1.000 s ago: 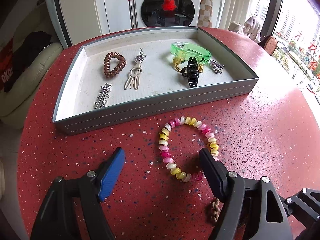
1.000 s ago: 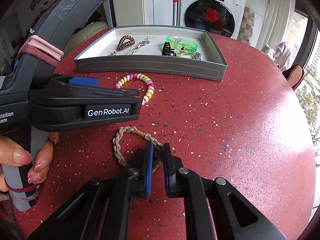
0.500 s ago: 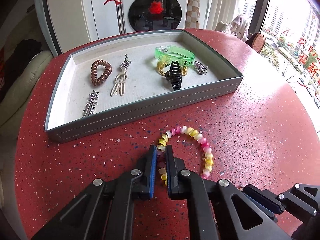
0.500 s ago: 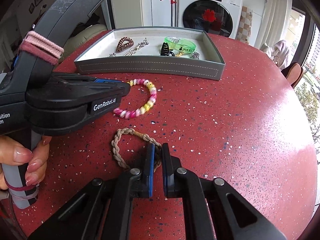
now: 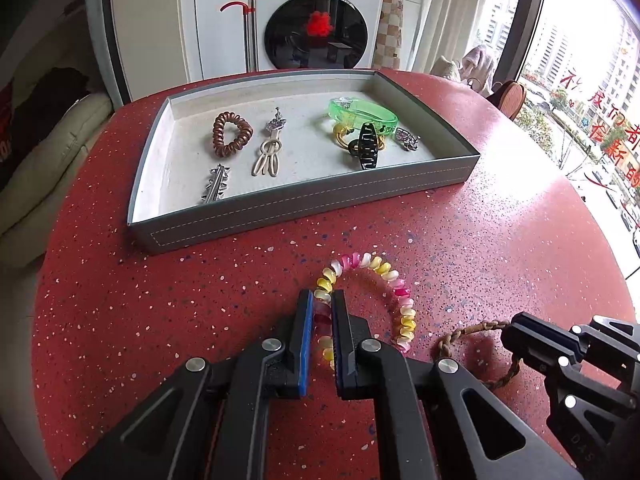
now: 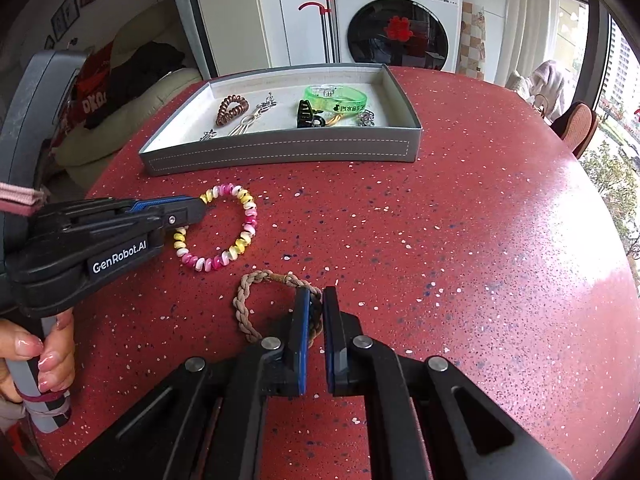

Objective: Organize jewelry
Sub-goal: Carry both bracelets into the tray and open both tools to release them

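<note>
My left gripper (image 5: 322,300) is shut on the left side of a pink, yellow and white spiral bracelet (image 5: 384,272) and holds it just above the red table; it also shows in the right wrist view (image 6: 248,216). My right gripper (image 6: 315,300) is shut on a tan braided bracelet (image 6: 248,292), seen in the left wrist view too (image 5: 472,328). A grey tray (image 5: 304,204) at the back holds a brown spiral tie (image 5: 230,134), metal hair clips (image 5: 270,152), a green bangle (image 5: 360,110) and a black claw clip (image 5: 366,150).
The red speckled round table (image 6: 480,240) ends at the right near a window. A washing machine (image 6: 396,20) and a sofa (image 6: 132,92) stand behind the table. The left gripper body (image 6: 100,240) and a hand fill the left of the right wrist view.
My left gripper closed on the spiral bracelet and raised it slightly, pulling back from the tray. My right gripper stayed shut on the braided bracelet.
</note>
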`<state>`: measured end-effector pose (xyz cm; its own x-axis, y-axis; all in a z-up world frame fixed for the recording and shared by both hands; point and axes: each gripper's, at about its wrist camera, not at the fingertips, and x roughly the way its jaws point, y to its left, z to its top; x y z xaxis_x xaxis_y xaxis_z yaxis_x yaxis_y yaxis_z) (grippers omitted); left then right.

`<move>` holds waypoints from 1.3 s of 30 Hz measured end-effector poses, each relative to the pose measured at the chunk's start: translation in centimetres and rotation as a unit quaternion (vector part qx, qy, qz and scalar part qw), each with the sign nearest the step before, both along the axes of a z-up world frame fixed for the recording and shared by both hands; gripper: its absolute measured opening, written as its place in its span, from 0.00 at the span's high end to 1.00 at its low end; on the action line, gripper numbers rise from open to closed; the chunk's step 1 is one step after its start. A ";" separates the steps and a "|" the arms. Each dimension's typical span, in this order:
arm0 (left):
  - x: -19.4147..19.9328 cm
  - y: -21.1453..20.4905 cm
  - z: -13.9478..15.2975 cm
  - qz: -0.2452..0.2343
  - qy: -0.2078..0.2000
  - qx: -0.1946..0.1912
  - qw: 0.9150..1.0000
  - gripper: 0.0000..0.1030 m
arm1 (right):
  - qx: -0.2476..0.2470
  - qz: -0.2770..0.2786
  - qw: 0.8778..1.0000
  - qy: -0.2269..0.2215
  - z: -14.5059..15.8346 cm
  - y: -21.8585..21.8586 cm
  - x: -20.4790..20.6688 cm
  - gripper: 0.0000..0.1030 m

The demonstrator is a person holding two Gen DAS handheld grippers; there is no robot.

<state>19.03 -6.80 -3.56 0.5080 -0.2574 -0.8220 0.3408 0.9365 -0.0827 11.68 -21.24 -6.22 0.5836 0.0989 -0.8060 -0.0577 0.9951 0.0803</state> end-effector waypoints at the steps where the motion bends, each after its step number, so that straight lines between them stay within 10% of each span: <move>1: -0.1 0.1 0.0 0.001 -0.001 0.001 1.000 0.74 | 0.002 -0.001 1.000 0.000 0.1 -0.2 0.0 0.93; 39: 5.8 4.7 6.4 0.041 -0.073 -0.036 0.996 0.73 | 0.051 -0.036 0.997 -0.048 7.1 -3.1 7.4 0.93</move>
<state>24.79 -2.13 2.87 0.6431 -0.2664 -0.7179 0.2773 0.9549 -0.1060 19.13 -24.32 0.91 0.6663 0.1334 -0.7337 0.0006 0.9838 0.1794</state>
